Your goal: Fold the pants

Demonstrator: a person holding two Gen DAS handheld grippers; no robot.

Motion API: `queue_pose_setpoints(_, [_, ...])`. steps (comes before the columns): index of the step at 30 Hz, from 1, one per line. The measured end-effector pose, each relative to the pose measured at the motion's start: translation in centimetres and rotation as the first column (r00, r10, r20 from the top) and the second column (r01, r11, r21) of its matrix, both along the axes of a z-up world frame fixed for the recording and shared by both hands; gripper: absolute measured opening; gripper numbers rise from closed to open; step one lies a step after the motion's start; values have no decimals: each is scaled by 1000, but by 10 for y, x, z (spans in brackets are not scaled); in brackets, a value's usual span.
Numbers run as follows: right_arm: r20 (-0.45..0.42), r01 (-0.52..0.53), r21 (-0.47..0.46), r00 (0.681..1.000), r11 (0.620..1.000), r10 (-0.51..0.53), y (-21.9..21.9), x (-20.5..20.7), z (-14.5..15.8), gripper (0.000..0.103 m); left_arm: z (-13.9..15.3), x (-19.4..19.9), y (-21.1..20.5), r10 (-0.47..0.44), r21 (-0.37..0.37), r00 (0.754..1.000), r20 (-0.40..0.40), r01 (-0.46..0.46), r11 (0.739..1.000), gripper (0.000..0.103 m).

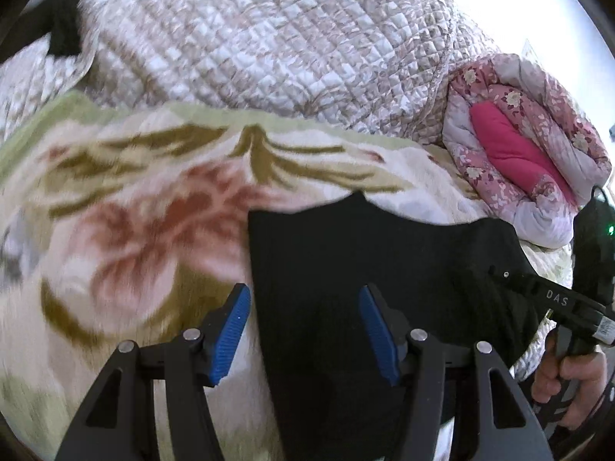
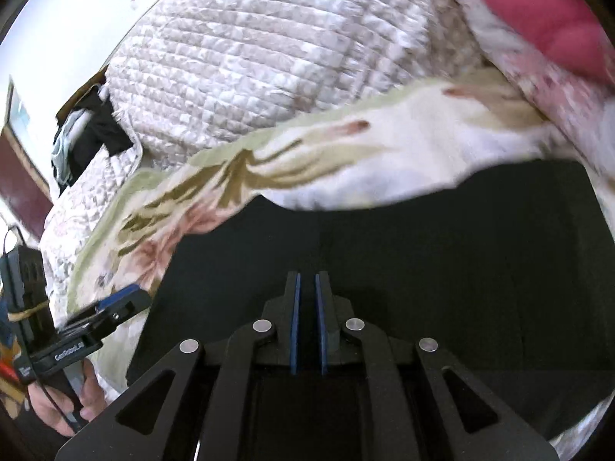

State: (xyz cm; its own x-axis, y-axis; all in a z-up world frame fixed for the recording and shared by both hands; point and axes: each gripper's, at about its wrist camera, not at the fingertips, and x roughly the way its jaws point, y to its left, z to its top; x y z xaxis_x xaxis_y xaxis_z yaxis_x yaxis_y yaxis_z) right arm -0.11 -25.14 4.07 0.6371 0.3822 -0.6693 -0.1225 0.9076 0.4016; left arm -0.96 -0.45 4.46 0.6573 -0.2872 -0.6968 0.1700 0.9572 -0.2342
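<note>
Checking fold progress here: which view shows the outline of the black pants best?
The left wrist view: the black pants show a top edge and left side edge against the floral blanket. In the right wrist view the pants fill the lower frame, and only their far edge is visible.

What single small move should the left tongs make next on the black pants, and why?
Probably close the left tongs on the black fabric pants: their blue pads stand open over the pants' edge on the floral blanket, gripping nothing, while the right tongs are already shut.
</note>
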Motion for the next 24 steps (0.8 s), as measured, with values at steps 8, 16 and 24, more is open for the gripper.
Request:
queue_pose_setpoints(8, [-111, -82, -114, 991, 990, 69, 27, 68, -31, 7, -11, 62, -26, -63, 49, 998, -25, 65, 997, 62])
queue_pose_setpoints(16, [-92, 10, -104, 996, 995, -19, 3, 59, -27, 7, -25, 61, -26, -48, 82, 998, -47, 52, 995, 60])
queue_pose_setpoints(24, [12, -48, -162, 999, 986, 51, 21, -22, -10, 20, -11, -4, -16, -32, 79, 999, 2, 32, 996, 60])
